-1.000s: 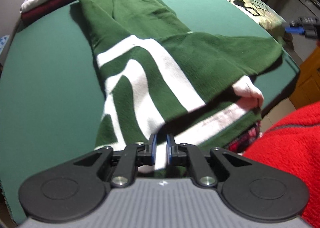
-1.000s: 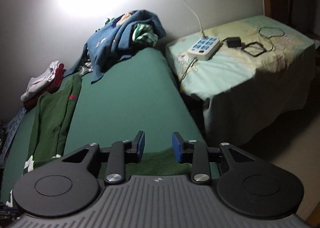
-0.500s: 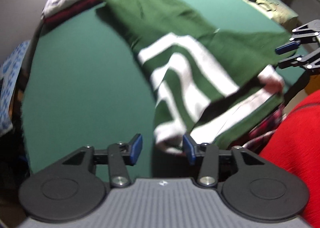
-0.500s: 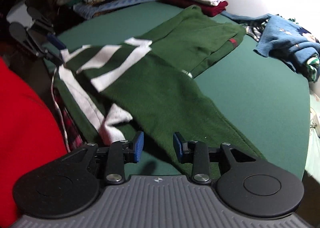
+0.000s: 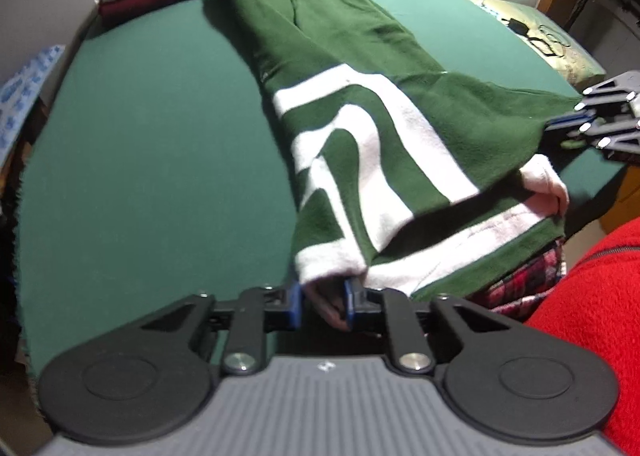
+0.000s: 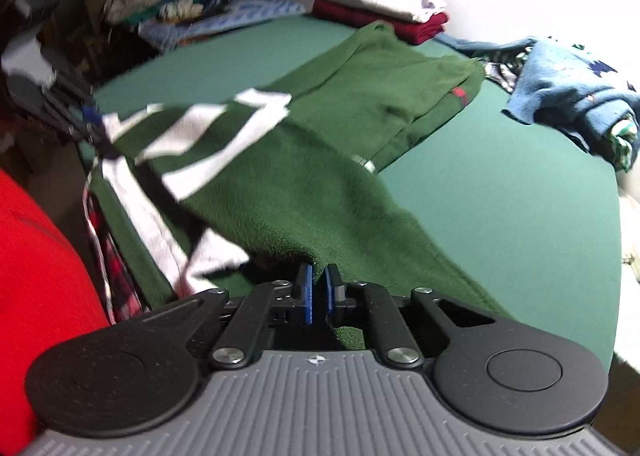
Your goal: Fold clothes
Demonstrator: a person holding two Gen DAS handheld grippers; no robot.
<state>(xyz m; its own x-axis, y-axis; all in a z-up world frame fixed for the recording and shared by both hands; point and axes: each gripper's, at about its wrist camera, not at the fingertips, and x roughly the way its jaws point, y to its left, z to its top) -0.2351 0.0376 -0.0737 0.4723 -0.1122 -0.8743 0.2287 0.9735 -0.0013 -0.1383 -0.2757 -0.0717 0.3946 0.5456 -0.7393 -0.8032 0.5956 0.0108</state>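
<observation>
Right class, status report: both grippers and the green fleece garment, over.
Left gripper closing on white cuff. Right gripper closing on green fleece garment edge. Nothing in the way.

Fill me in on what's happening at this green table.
A person in a red top is folding a green garment with white stripes spread on the table. The left tongs are closing on its white cuff at the near edge; the right tongs are closing on a green edge. Folded clothes are stacked at the far end, beside an unfolded blue heap.
</observation>
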